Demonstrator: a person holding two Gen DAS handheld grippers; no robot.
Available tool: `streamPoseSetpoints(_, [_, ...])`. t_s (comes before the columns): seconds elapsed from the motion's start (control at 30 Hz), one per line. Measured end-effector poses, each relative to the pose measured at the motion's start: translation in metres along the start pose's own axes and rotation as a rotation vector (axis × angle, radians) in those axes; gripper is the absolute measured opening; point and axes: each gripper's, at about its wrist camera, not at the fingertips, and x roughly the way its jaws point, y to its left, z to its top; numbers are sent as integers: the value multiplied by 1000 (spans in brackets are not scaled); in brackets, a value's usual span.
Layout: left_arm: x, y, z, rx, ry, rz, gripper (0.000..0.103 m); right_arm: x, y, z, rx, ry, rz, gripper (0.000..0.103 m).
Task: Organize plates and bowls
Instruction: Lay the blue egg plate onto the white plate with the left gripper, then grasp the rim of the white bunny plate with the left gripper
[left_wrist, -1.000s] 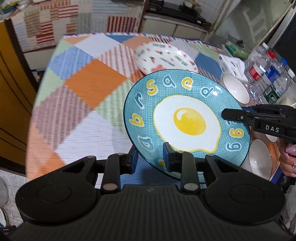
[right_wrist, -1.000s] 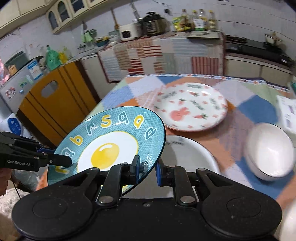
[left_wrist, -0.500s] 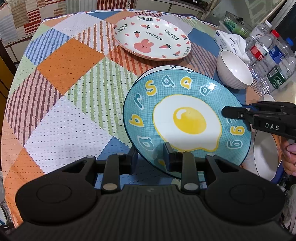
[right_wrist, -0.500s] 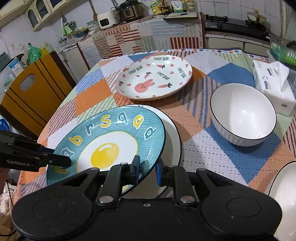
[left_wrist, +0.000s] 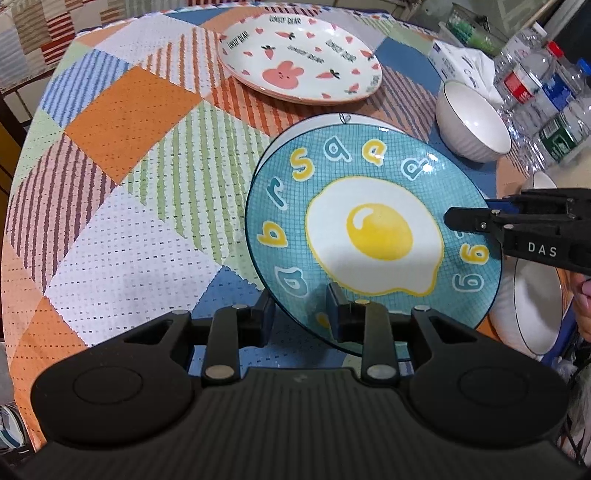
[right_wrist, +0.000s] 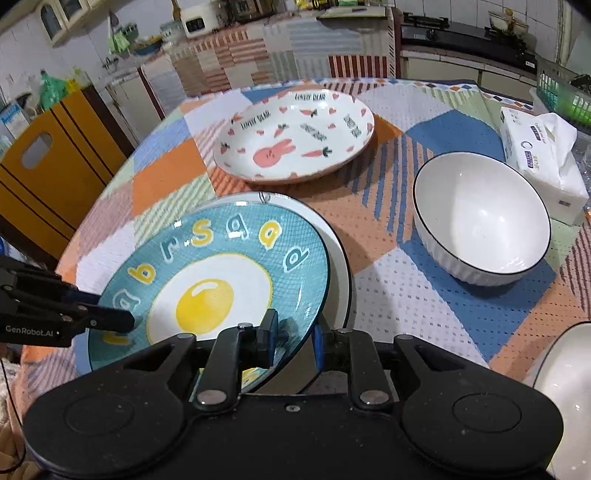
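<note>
Kitchen setting, round desk (left_wrist: 122, 206) under a patchwork cloth: bunny plate (right_wrist: 293, 142) at the far side, white ribbed bowl (right_wrist: 480, 218) to the right, white plate (right_wrist: 338, 258) near the front edge. Blue egg plate (left_wrist: 373, 240) is held tilted just over the white plate, left hand-held gripper (left_wrist: 301, 314) clamped on its near rim and right hand-held gripper (right_wrist: 293, 338) clamped on the opposite rim. Risk, judged: unequal release would drop one edge, chipping either plate or seating the stack off-centre near the desk edge.
</note>
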Motion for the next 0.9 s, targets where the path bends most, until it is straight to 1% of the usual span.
streamPoseSetpoints(0.17, [5, 2, 4, 24, 34, 7, 28, 3, 8, 3, -1, 55, -53, 29])
streamPoseSetpoints(0.33, [10, 2, 5, 21, 52, 1, 28, 7, 26, 11, -37, 109, -158, 33])
streamPoseSetpoints(0.43, [14, -3, 4, 41, 56, 11, 28, 12, 38, 12, -107, 134, -246, 34])
streamPoseSetpoints(0.5, [14, -8, 4, 59, 54, 40, 28, 20, 48, 9, -191, 154, -319, 33])
streamPoseSetpoints(0.6, [14, -10, 3, 65, 45, 52, 28, 22, 58, 4, -259, 134, -367, 33])
streamPoseSetpoints(0.67, [12, -5, 4, 52, 48, 36, 28, 20, 57, 6, -251, 129, -368, 33])
streamPoseSetpoints(0.73, [4, -1, 6, 51, 30, 39, 27, 15, 53, 7, -230, 113, -349, 32])
streamPoseSetpoints(0.8, [-6, 2, 12, 56, 1, 46, 27, 6, 53, 11, -215, 74, -311, 32])
streamPoseSetpoints(0.9, [-23, 10, 22, 59, -38, 57, 27, -13, 53, 19, -213, -8, -253, 32])
